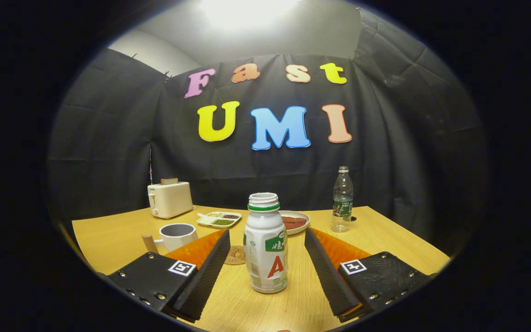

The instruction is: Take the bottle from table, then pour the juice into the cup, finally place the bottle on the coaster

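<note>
Scanning from the left, a white toaster [169, 199] sits at the far edge of the wooden table [109, 235], with a slice poking from its slot. Nearer, a white cup [177, 235] stands just beyond the left finger, its handle pointing left, and a divided dish [219, 219] of small foods lies behind it. A round coaster [236, 255] peeks out beside the left finger's tip, close to the bottle's base. Next comes the juice bottle [265, 244], white, upright and uncapped, standing on the table between the two fingers. Behind it rests a plate [294, 222] with something reddish, and further right a clear water bottle [342, 199] stands near the back edge.

Risk comes mainly from that open neck: a tall, narrow bottle would likely tip and spill if one finger reaches it before the other, or if the grip lands too high or too low. The cup and coaster sit close to the left finger, so a careless sideways swing could knock either one (the cup looks light enough to slide).

The gripper [265, 272] is spread wide, its fingers well apart with clear gaps on both sides of the bottle. Neither finger touches it, and nothing is held. The grasp is not yet made.
</note>
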Demonstrator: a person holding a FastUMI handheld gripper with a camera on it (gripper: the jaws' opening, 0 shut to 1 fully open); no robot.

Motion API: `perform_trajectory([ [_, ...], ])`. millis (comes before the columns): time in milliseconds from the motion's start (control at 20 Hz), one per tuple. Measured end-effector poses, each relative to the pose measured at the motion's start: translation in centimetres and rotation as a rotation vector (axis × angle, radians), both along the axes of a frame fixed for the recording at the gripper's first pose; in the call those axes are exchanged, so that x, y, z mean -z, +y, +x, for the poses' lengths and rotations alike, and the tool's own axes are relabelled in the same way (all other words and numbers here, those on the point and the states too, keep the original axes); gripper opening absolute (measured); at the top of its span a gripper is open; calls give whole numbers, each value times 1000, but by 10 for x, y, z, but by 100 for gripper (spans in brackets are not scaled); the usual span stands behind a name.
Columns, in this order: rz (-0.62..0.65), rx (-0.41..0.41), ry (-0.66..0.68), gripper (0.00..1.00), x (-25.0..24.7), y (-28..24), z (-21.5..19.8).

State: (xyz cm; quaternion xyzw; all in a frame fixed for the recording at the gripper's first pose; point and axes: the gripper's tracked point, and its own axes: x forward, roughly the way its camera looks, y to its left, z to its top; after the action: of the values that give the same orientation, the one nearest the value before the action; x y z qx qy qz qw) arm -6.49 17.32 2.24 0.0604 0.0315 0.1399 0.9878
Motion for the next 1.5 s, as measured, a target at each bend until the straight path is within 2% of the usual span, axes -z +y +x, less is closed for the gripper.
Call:
perform_trajectory([
  [600,-59,45,98,98,45,20,50],
  [700,-61,45,117,95,52,23,56],
  [800,-59,54,124,79,53,23,57],
  [1050,-78,53,125,74,52,24,59],
  [1100,-89,54,125,69,52,25,58],
  [1250,-135,62,112,69,48,28,60],
  [1500,-311,113,48,69,31,24,65],
])
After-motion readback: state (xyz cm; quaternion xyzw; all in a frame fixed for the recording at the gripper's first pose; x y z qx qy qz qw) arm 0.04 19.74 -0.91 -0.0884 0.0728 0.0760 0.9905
